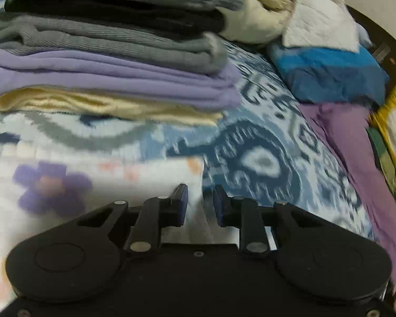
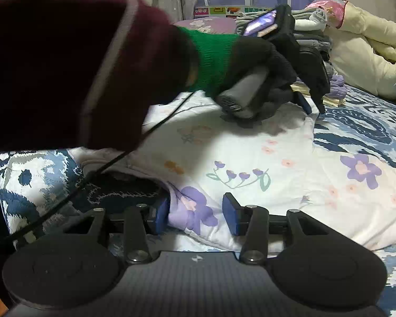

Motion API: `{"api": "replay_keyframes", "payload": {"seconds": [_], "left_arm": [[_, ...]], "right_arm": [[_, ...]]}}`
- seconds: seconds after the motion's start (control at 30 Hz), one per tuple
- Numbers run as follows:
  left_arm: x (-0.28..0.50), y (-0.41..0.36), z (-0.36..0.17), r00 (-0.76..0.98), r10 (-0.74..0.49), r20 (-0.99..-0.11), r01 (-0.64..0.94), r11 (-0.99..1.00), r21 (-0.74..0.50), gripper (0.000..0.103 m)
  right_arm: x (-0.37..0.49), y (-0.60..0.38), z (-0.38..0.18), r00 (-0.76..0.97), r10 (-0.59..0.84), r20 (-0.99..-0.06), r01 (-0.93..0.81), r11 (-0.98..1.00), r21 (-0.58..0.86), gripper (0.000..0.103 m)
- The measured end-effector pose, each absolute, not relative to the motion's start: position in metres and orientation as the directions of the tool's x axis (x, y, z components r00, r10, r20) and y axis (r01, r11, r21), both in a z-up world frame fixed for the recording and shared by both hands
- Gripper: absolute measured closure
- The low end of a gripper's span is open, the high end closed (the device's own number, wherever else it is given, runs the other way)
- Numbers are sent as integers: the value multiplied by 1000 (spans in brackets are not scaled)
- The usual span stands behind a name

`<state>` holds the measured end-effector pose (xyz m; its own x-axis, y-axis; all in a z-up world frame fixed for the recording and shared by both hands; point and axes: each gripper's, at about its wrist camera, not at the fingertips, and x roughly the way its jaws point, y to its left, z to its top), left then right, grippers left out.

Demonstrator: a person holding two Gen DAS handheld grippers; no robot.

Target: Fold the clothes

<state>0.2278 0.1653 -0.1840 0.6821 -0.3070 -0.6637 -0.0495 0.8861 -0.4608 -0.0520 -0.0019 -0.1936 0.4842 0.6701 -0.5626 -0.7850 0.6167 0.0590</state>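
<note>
On the bed, spread over a blue-and-white patterned quilt (image 2: 361, 129), lies the white cotton garment printed with purple and pink flowers (image 2: 290, 174), flattened out and reaching from the near edge up toward the stack. And we're right at its near corner with the right gripper (image 2: 198, 215): blue pads spread apart, a rumpled fold of the floral cloth sitting between them, touching the left pad while the right pad stands clear, so nothing is pinched.

Over at the far edge of the garment, the left gripper (image 1: 200, 203) comes in low, carried by a hand in a black glove with a green cuff (image 2: 253, 60) and a dark maroon sleeve (image 2: 66, 60). Its blue pads stand a narrow gap apart, and its own camera shows only the cloth's edge beneath that gap, nothing gripped. That view is blurred.

Just beyond the garment's far edge sits a tidy stack of folded clothes (image 1: 105, 52): cream at the bottom, then lilac, grey, black and grey again. Beside it lie a blue folded cloth (image 1: 330, 74) and a purple garment (image 1: 356, 153). A cream padded jacket (image 2: 369, 58) slumps at the back right.
</note>
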Motion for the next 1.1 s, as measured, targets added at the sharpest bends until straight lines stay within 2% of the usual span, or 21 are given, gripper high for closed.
{"api": "replay_keyframes", "payload": {"seconds": [0.1,0.17,0.27,0.33,0.43,0.6,0.73,0.8,0.93,1.0,1.1], "left_arm": [[241,169,-186,672,-309,-673,-73,877,-475,83],[243,175,-187,665,-310,-680,-99,865,-492,92],[233,185,-179,674,-330,-661,-105,843,-528,91],[219,194,-167,698,-332,-634,-92,836,-540,83],[185,230,-144,757,-296,-583,-98,830,-549,81],[113,321,-124,820,-118,-560,-234,824,-516,81],[56,384,-128,830,14,-558,-364,771,-522,81],[46,395,-134,821,16,-571,-372,773,-514,81],[53,401,-146,839,-18,-544,-345,755,-558,81],[68,404,-157,825,-17,-566,-365,748,-554,81],[94,401,-176,730,47,-682,-455,778,-434,83]], "right_arm": [[-55,-3,-194,483,674,-558,-787,614,60,56],[-56,-3,-194,484,677,-554,-787,614,63,56],[-58,-2,-195,487,676,-553,-790,611,51,54],[-54,-1,-193,486,676,-554,-791,610,51,53],[-53,1,-191,487,670,-560,-786,616,53,52],[-57,5,-189,497,653,-571,-784,621,27,49],[-59,6,-189,497,652,-572,-785,619,22,46],[-59,5,-190,497,654,-570,-789,614,16,44],[-60,4,-192,494,660,-565,-797,604,8,43],[-61,2,-192,494,664,-562,-799,602,9,43],[-61,1,-193,493,670,-555,-801,599,11,43]]}}
